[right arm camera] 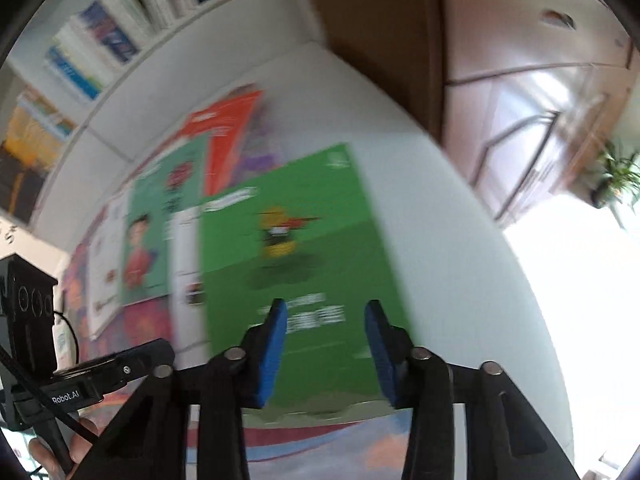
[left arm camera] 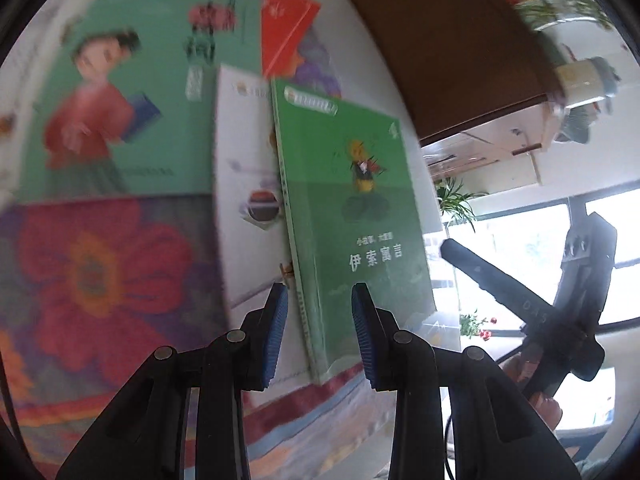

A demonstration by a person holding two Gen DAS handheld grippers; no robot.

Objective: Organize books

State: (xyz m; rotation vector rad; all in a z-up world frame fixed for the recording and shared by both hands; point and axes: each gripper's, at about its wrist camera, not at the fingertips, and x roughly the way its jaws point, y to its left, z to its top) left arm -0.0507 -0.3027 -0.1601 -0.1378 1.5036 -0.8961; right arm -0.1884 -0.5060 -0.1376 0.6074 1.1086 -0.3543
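Observation:
A bright green book (left arm camera: pixel 360 200) with a cartoon figure and a white title lies tilted on top of a spread of books; in the right wrist view the same green book (right arm camera: pixel 300 248) is blurred. My left gripper (left arm camera: pixel 319 300) hovers over its near corner, and the spine edge runs through the gap without touching the blue pads. My right gripper (right arm camera: pixel 326 312) hangs over the book's near edge, pads apart and gripping nothing. Beside it lie a white book (left arm camera: pixel 244 160), a teal book (left arm camera: pixel 140 100) showing a child in red, and a red book (left arm camera: pixel 288 20).
The books rest on a flowered cloth (left arm camera: pixel 100 272) over a white table (right arm camera: pixel 440 240). A shelf of upright books (right arm camera: pixel 120 20) stands behind, with a brown cabinet (left arm camera: pixel 448 40) beside it. Potted plants (left arm camera: pixel 456 200) line a bright window (left arm camera: pixel 520 248). A hand (left arm camera: pixel 536 392) holds the other tool's handle.

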